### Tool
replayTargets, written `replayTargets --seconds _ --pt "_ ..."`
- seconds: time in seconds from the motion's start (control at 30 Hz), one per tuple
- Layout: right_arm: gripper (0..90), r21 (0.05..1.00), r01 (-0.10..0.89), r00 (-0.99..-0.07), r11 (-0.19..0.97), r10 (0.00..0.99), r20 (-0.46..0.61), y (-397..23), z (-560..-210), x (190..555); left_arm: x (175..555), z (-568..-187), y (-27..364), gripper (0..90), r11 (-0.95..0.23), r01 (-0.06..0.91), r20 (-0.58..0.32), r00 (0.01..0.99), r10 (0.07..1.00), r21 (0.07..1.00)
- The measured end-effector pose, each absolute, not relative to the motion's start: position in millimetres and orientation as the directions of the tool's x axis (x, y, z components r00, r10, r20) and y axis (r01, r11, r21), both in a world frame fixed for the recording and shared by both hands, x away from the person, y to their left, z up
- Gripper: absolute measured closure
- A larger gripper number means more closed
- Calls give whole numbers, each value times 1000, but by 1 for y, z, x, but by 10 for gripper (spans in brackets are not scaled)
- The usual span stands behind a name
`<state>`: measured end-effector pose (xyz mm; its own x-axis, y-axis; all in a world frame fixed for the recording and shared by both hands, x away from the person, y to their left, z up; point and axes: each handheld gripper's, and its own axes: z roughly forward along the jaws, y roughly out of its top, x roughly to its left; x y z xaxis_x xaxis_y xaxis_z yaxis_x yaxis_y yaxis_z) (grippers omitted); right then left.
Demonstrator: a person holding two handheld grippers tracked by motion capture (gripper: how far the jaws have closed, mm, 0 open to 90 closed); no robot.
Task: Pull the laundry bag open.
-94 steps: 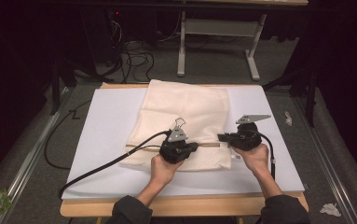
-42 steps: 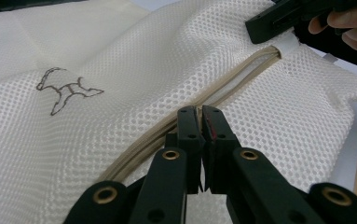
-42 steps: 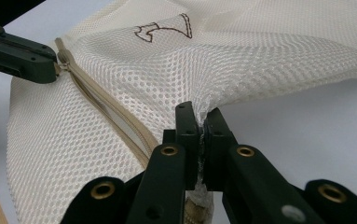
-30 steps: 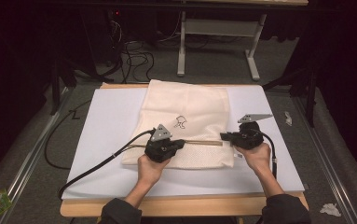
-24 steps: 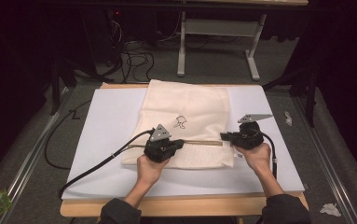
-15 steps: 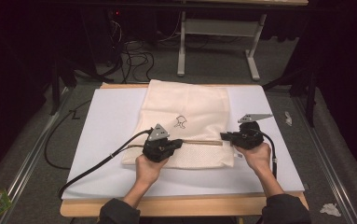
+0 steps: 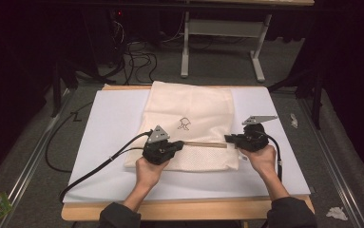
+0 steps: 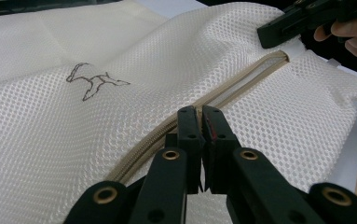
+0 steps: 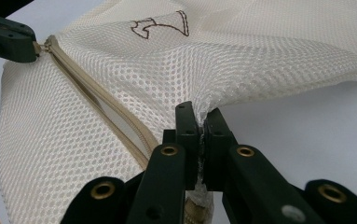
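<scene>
A cream mesh bag (image 7: 191,107) with a small dark stitched emblem (image 7: 185,123) lies flat on a white sheet (image 7: 110,118). A beige zipper (image 7: 203,144) runs across the bag near its front edge. My left gripper (image 7: 181,144) is shut at the zipper's left part, its jaws (image 8: 202,122) pinched together on the zipper pull, which they hide. My right gripper (image 7: 227,138) is shut on the bag's mesh at the zipper's right end (image 9: 202,122), and the fabric bunches up there. Between the two grippers the zipper (image 8: 241,81) gapes slightly.
The white sheet covers a wooden table (image 7: 179,210). A black cable (image 7: 99,164) trails from the left gripper over the sheet's left edge. Behind the table are a white stand (image 7: 220,35) and floor cables (image 7: 137,52). Scraps of paper (image 7: 293,120) lie to the right.
Since the oldest frame my left gripper has slid left along the zipper, lengthening the exposed stretch. Over the last second neither hand has visibly moved.
</scene>
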<state>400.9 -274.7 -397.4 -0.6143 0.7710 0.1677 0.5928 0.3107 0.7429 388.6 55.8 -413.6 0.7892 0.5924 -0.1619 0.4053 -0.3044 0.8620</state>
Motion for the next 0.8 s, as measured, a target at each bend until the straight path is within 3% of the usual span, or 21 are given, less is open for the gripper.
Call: replayTargets --seconds 0.8 --pt "889 746 589 -613 310 773 162 -277 -397 402 390 -411 69 872 -295 413 -162 775 611 862"
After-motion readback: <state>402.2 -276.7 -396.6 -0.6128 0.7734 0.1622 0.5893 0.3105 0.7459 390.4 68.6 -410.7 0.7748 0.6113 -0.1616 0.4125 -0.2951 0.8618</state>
